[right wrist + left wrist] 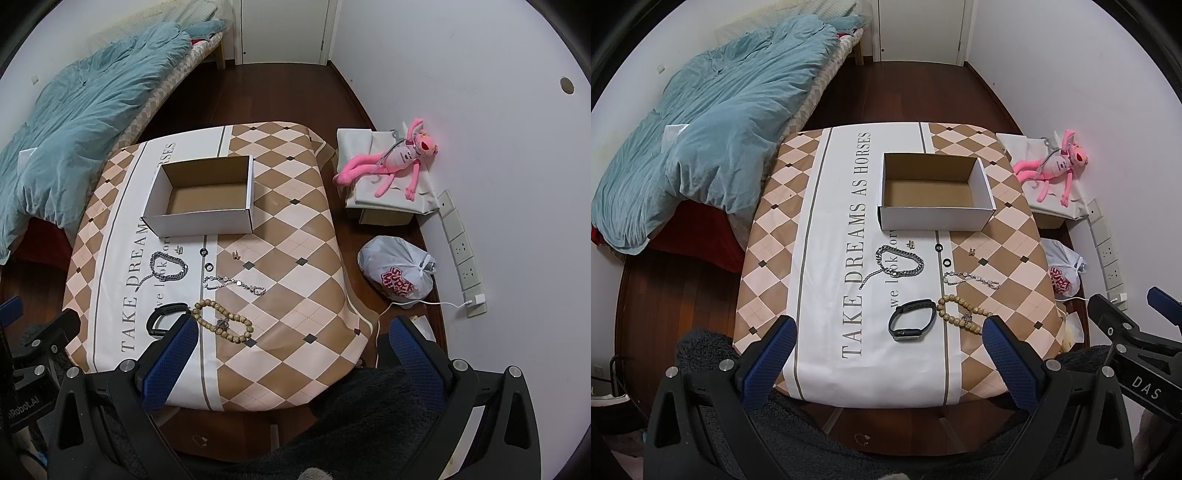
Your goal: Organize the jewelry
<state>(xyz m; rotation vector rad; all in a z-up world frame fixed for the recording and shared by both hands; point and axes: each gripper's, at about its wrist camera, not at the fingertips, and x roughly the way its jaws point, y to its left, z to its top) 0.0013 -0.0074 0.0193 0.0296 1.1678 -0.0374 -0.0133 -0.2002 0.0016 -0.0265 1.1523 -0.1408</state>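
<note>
The left gripper (886, 354) hangs over the near edge of the desk (827, 332), its jaws spread wide and holding nothing. The right gripper (291, 354) does the same further right, jaws likewise spread and bare.

Nearest on the desk lie a black wristband (911, 319) and, just beside it to the right, a string of wooden beads (960, 314). Beyond them sit a heavy silver chain (895, 264) and a thin silver bracelet (971, 278), with two small black rings (938, 246) between, and two tiny clasps I cannot make out. Past all that stands an open cardboard box (934, 218) with nothing inside.

Only the right wrist view shows the whole white plastic bag (397, 273) on the floor and the charger cable (424, 303). Both show the pink plush toy (388, 162) and the bed (713, 110).
</note>
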